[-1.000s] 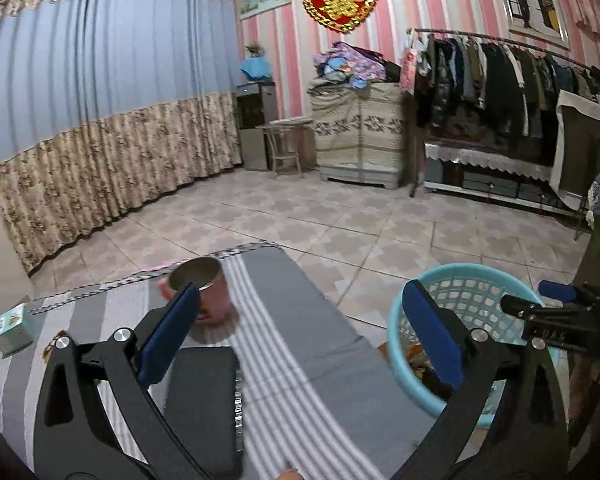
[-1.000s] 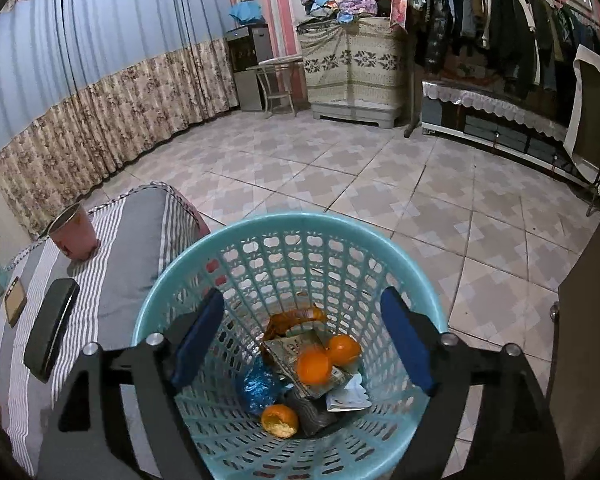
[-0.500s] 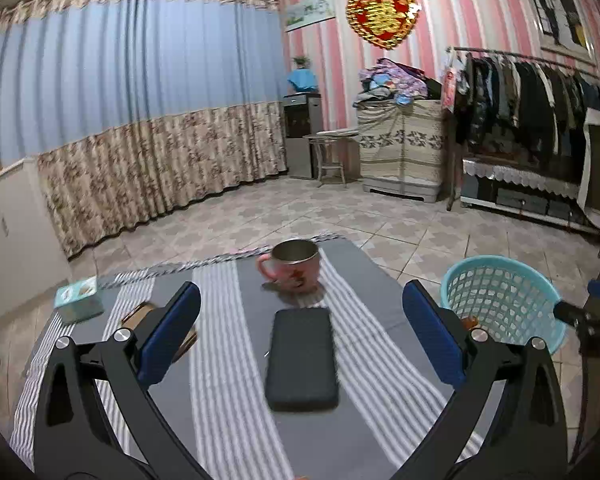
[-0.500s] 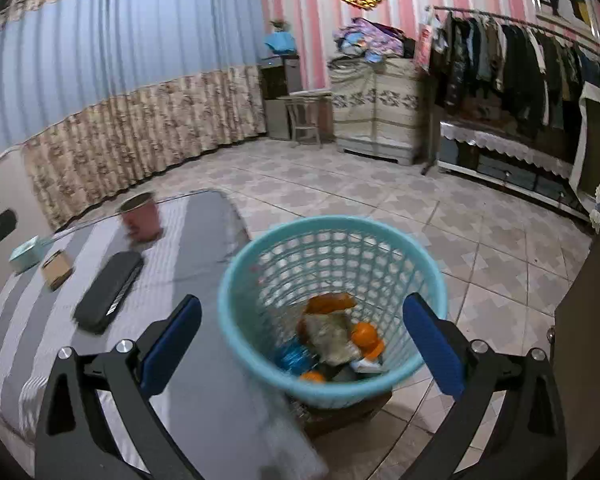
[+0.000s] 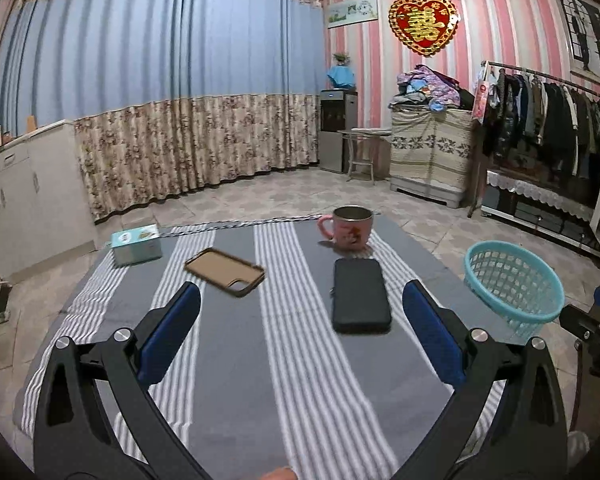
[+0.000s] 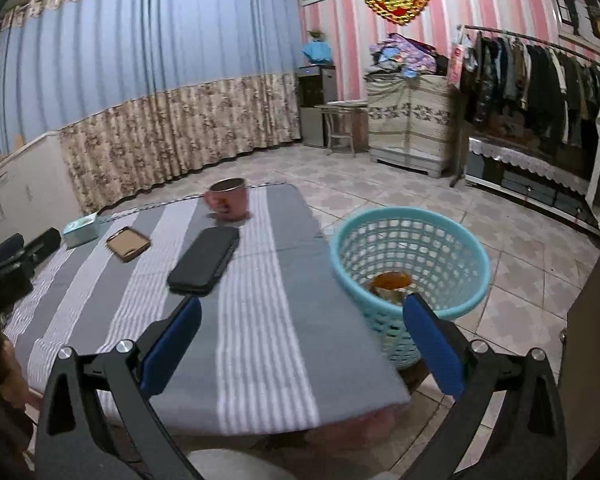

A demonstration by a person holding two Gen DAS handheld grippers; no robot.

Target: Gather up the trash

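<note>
Trash sits in the basket point(image 6: 410, 264) beside the table point(image 6: 260, 320) — both grippers, left point(image 5: 300, 332) and right point(image 6: 302, 340), released and empty; next, probably, find any leftovers.

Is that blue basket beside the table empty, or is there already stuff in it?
Not empty. Through the turquoise basket rim, the right view shows something orange and some wrapping at the bottom; how much, cannot tell.
</note>
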